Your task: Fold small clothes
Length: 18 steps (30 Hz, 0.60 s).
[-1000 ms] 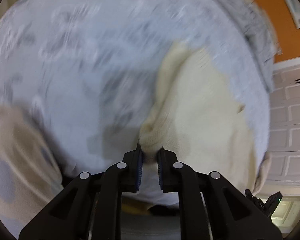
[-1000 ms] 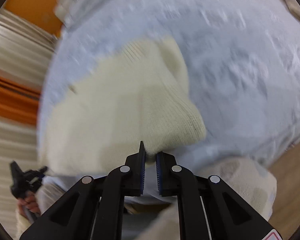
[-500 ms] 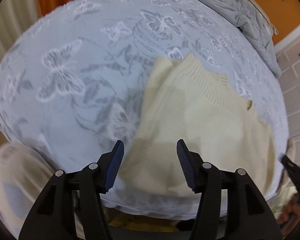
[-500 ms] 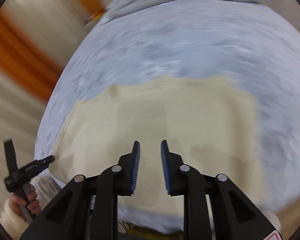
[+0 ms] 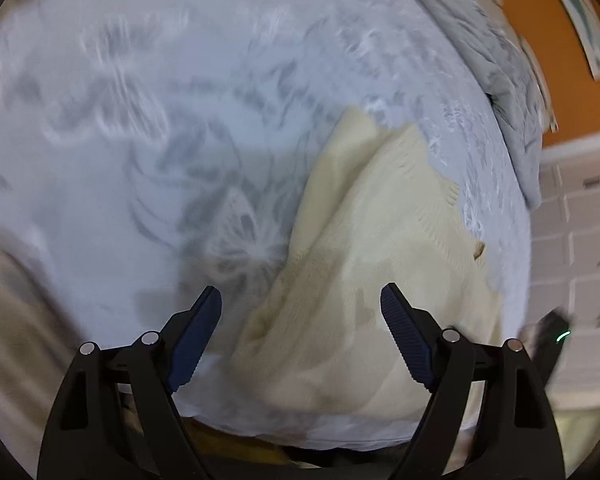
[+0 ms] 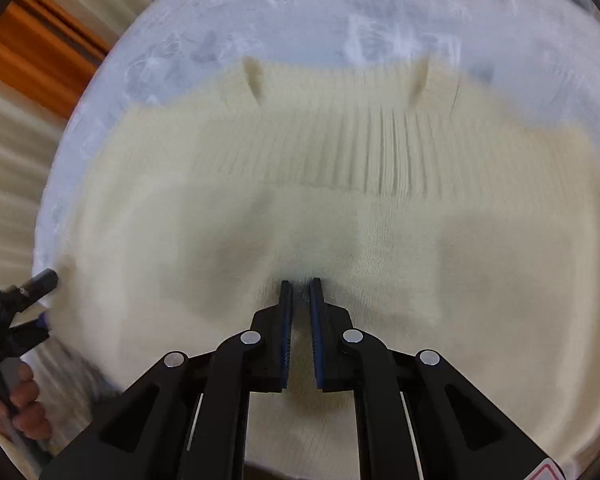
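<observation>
A cream knit sweater (image 5: 380, 240) lies on the bed, with its ribbed band (image 6: 360, 140) towards the far side in the right wrist view. My left gripper (image 5: 300, 291) hovers over the sweater's near left edge. Its jaws are opening wide, the cloth lies below them, and neither pad touches it. My right gripper (image 6: 300, 283) is shut, its tips down on the middle of the sweater (image 6: 440, 220). I see no fabric between its pads. The left gripper's handle (image 6: 16, 308) and the hand (image 6: 20, 400) holding it show at the left edge of the right wrist view.
The bed sheet (image 5: 140, 120) is pale blue-grey with butterfly prints. A rumpled grey blanket (image 5: 480, 52) lies at the far right of the bed. Beyond it are an orange wall (image 5: 560, 60) and white drawers (image 5: 580, 220). Beige and orange curtains (image 6: 28, 60) hang on the other side.
Both grippers let go of the sweater's raised folds. The left jaws opened wide. The right gripper swung across and came down on the sweater's middle, and the sweater now lies spread out.
</observation>
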### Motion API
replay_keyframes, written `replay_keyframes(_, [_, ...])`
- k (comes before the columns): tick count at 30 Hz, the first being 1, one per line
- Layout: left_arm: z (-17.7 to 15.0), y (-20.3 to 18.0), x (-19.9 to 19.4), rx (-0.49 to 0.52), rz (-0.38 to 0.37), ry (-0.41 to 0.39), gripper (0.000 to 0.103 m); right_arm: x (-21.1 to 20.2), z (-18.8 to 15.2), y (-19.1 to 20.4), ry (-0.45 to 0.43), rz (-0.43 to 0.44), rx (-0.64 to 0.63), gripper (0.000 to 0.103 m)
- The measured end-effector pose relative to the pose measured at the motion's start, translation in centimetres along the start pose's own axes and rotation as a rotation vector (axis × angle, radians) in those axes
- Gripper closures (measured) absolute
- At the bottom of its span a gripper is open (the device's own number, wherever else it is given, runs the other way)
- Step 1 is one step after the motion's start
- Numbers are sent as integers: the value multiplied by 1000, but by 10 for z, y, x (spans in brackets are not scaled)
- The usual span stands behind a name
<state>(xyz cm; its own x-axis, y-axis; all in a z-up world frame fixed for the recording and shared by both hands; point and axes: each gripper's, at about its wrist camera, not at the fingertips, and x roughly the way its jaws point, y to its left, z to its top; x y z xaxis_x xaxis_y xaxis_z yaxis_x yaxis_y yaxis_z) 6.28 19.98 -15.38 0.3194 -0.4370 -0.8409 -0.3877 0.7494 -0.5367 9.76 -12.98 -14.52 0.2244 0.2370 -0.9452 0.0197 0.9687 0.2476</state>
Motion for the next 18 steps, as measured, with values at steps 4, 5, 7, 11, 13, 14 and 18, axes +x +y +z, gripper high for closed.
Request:
replay_keyframes(4, [4,2,26,-42,-20,40,54,-4,2,-10,-7,51,54,97])
replay_keyframes(5, [4,-1,28,-41,-34,60,72,-6,2,-12,-9,59,53,97])
replay_keyframes(7, [4,-16,17,-33,-46,58,80,-29,0,-22,-58,79,85,94])
replay_keyframes(11, [-10,-89,-34,194,-106,4,82,-93,-46,-79,-216,53,219,89])
replay_keyframes(13, [-25,-128,-51,302,-129,-18,82,-99,-65,-124,-195,-28,312,89])
replay_keyframes(14, [-35,-151,-56,352,-145,-22,82,-95,-76,-146,-153,-115,348,98])
replay_keyframes(18, [-83,-239,-50,538,-190,4,82,-89,-112,-209,-136,28,525,103])
